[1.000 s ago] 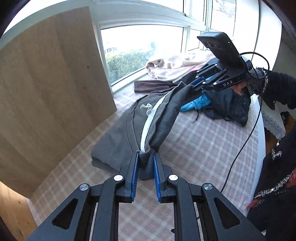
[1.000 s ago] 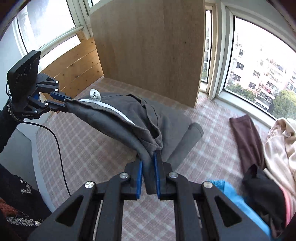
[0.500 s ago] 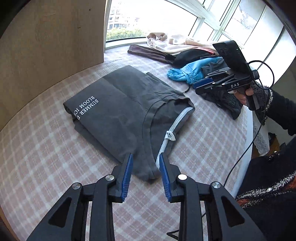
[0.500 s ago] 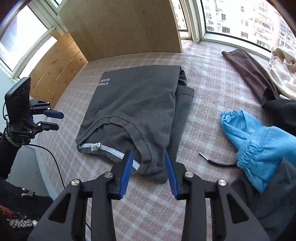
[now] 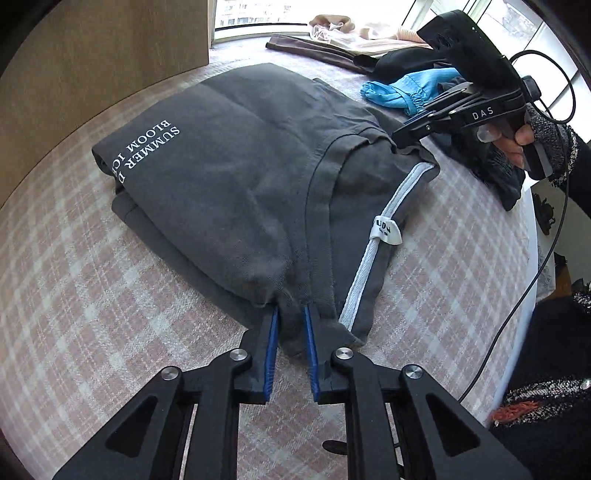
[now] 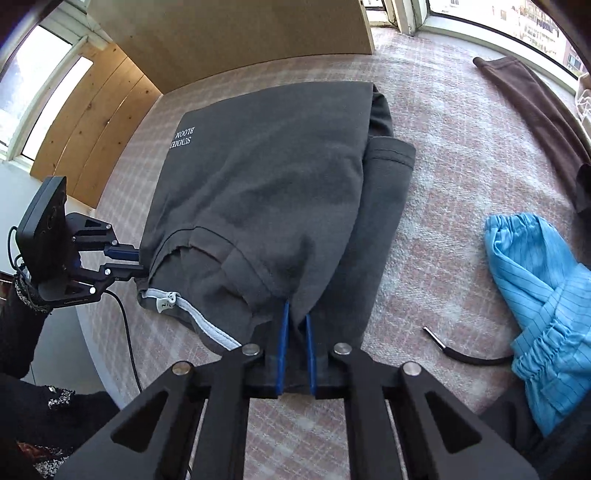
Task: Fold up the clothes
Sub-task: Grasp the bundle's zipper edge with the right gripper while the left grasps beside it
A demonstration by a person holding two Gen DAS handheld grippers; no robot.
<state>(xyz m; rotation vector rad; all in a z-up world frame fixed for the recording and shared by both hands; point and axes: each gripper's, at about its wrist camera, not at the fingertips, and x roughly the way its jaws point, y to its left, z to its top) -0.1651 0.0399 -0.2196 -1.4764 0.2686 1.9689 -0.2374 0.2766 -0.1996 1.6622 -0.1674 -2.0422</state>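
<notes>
A dark grey T-shirt [image 5: 229,177] with white lettering lies folded flat on the pink checked tablecloth [image 5: 74,277]. Its collar, with a pale band and a white label [image 5: 386,232], faces the table's edge. My left gripper [image 5: 290,317] is shut on the shirt's near hem corner, with fabric bunched between the blue pads. The right wrist view shows the same T-shirt [image 6: 277,177], and my right gripper [image 6: 295,325] is shut on the opposite corner of that folded edge. Each gripper shows in the other's view: the right gripper [image 5: 399,138] at the collar's far end, the left gripper [image 6: 136,262] at its other end.
A light blue garment [image 6: 543,288] and a black drawstring [image 6: 465,354] lie right of the shirt. A brown garment [image 6: 532,99] and a pile of clothes [image 5: 343,29] sit by the window. A wooden panel [image 6: 229,37] stands behind. The table's rim [image 5: 532,240] is close.
One second ago both grippers held the shirt up in the air. They laid it flat and opened. Both have now moved in and shut on its near edge again.
</notes>
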